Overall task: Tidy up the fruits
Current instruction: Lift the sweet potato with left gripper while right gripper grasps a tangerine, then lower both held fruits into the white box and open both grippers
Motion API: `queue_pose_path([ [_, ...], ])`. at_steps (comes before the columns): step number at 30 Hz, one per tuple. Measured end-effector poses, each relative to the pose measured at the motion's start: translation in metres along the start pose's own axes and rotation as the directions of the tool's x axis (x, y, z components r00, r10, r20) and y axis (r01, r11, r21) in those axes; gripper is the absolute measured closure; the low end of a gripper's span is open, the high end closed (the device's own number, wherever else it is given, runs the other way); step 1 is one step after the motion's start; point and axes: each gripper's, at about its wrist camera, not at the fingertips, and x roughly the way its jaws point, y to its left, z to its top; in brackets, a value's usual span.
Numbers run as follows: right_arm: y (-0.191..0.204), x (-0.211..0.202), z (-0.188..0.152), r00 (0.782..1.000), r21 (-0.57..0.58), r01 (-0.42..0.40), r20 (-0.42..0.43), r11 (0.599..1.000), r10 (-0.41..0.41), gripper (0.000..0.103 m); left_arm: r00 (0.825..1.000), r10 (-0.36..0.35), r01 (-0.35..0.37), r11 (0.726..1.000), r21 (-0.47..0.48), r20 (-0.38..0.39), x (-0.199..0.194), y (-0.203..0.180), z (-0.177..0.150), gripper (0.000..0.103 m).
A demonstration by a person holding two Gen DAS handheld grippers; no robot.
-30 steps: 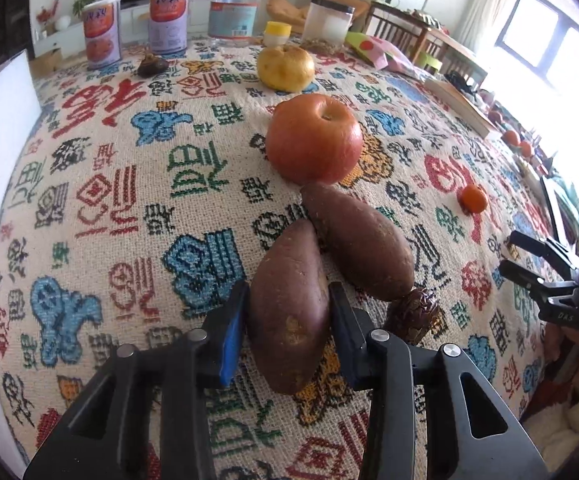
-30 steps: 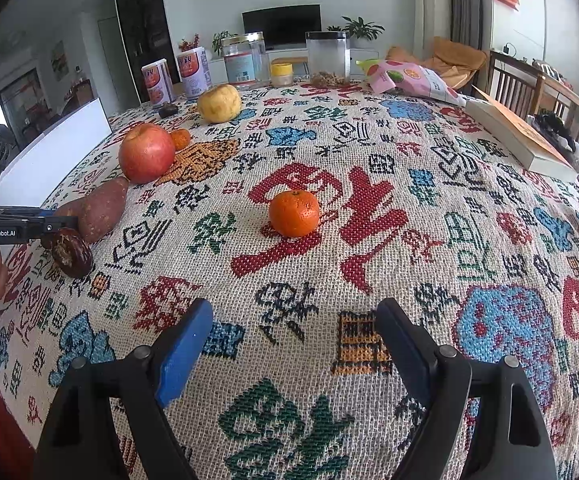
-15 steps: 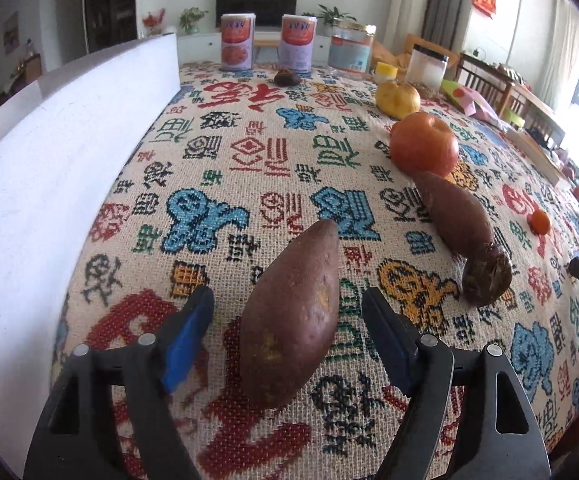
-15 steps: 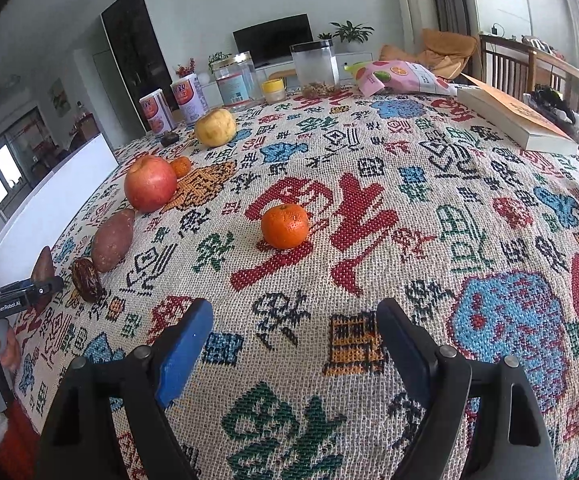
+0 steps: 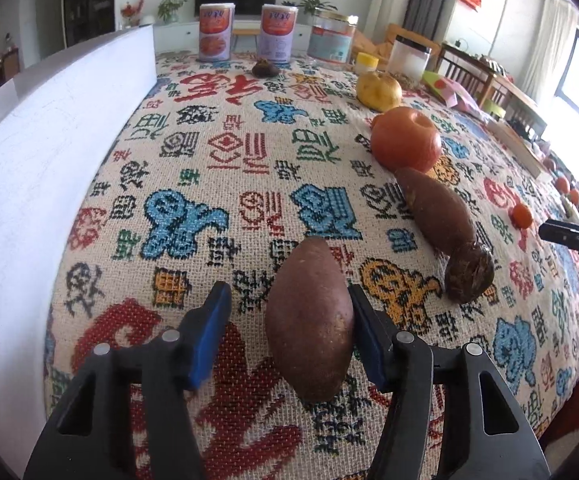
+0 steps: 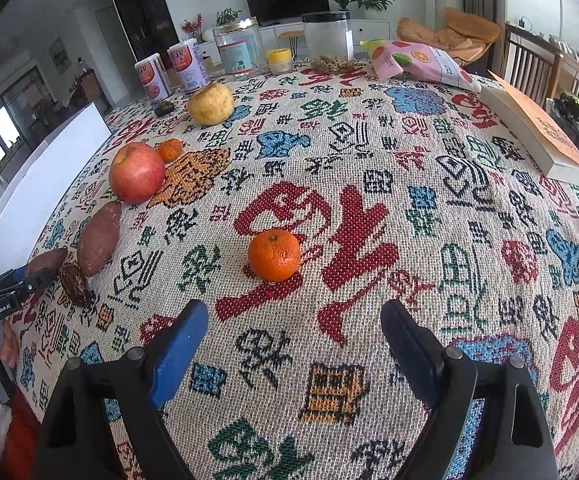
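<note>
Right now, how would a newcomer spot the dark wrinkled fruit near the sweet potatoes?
Follow the row down the patterned tablecloth: red apple, then long sweet potato. The dark fruit sits at that potato's near tip, smaller, rounder and rougher-skinned than either potato.

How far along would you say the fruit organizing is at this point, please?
Done: apple, sweet potato and a dark fruit form a line. In hand: left tongs open around another sweet potato. Left: the mandarin ahead of the open right tongs.
</note>
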Motion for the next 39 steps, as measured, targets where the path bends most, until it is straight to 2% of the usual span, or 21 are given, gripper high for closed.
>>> queue_pose_path([
  [1,0.003,0.006,0.006,1.000,-0.017,-0.001,-0.019,1.000,0.001,0.024,1.000,-0.016,0.016,1.000,0.002,-0.003,-0.001,-0.001,0.000,0.062],
  [4,0.014,0.025,0.017,0.998,-0.059,0.011,-0.054,0.998,-0.014,0.034,1.000,-0.006,0.006,1.000,0.000,-0.001,-0.003,-0.003,-0.002,0.062],
  [6,0.018,0.032,0.021,0.999,-0.065,0.017,-0.047,0.998,-0.020,0.047,1.000,-0.014,0.014,1.000,-0.021,0.002,-0.006,0.000,-0.005,0.063],
  [7,0.018,0.036,0.023,0.999,-0.065,0.016,-0.049,0.998,-0.019,0.067,1.000,-0.021,0.021,0.999,-0.042,-0.001,-0.008,0.002,-0.005,0.063],
  [8,0.018,0.037,0.023,0.999,-0.066,0.029,-0.039,0.997,-0.032,0.072,0.999,-0.035,0.035,0.997,-0.068,0.000,-0.013,0.005,-0.006,0.063],
  [11,0.024,0.024,0.021,1.000,-0.042,-0.004,-0.025,0.999,0.003,0.073,0.992,-0.121,0.126,0.981,-0.148,0.042,-0.048,0.010,-0.003,0.063],
  [14,0.055,0.004,0.021,0.993,-0.085,-0.102,-0.069,0.991,0.096,0.073,0.978,-0.180,0.198,0.958,-0.206,0.103,-0.100,0.018,0.008,0.063],
  [16,0.091,-0.010,0.028,0.976,-0.109,-0.202,-0.100,0.973,0.192,0.073,0.974,-0.177,0.207,0.948,-0.241,0.138,-0.136,0.032,0.020,0.063],
  [19,0.165,-0.031,0.046,0.933,-0.164,-0.356,-0.118,0.920,0.340,0.073,0.981,-0.087,0.138,0.943,-0.303,0.175,-0.178,0.072,0.038,0.063],
  [21,0.223,-0.044,0.059,0.892,-0.214,-0.451,-0.126,0.866,0.434,0.073,0.985,0.012,0.049,0.939,-0.341,0.174,-0.191,0.104,0.046,0.063],
  [24,0.311,-0.053,0.074,0.818,-0.277,-0.575,-0.164,0.770,0.551,0.073,0.983,0.156,-0.107,0.910,-0.400,0.092,-0.185,0.159,0.047,0.063],
  [25,0.341,-0.053,0.077,0.804,-0.305,-0.593,-0.177,0.745,0.567,0.073,0.980,0.194,-0.154,0.895,-0.419,0.054,-0.178,0.175,0.043,0.063],
  [27,0.393,-0.048,0.078,0.793,-0.362,-0.606,-0.210,0.708,0.572,0.073,0.970,0.241,-0.224,0.869,-0.442,-0.016,-0.164,0.201,0.035,0.063],
  [29,0.435,-0.034,0.077,0.791,-0.383,-0.611,-0.251,0.693,0.558,0.073,0.959,0.273,-0.278,0.852,-0.444,-0.075,-0.150,0.217,0.023,0.062],
  [32,0.479,-0.008,0.071,0.809,-0.415,-0.588,-0.291,0.695,0.511,0.072,0.942,0.316,-0.335,0.840,-0.426,-0.116,-0.140,0.223,0.014,0.061],
  [33,0.487,-0.002,0.069,0.815,-0.419,-0.580,-0.294,0.698,0.500,0.072,0.935,0.337,-0.351,0.835,-0.425,-0.110,-0.141,0.222,0.012,0.058],
  [34,0.494,0.004,0.068,0.821,-0.420,-0.570,-0.294,0.706,0.489,0.071,0.933,0.349,-0.354,0.834,-0.424,-0.091,-0.144,0.220,0.012,0.046],
  [35,0.496,0.006,0.067,0.827,-0.415,-0.562,-0.285,0.716,0.485,0.070,0.931,0.359,-0.354,0.833,-0.425,-0.072,-0.148,0.218,0.012,0.029],
  [37,0.489,0.001,0.069,0.820,-0.388,-0.572,-0.245,0.722,0.518,0.070,0.919,0.393,-0.360,0.822,-0.442,-0.017,-0.164,0.214,0.012,0.015],
  [39,0.470,-0.014,0.074,0.815,-0.388,-0.574,-0.187,0.721,0.548,0.060,0.916,0.396,-0.328,0.830,-0.451,0.062,-0.182,0.202,0.014,0.015],
])
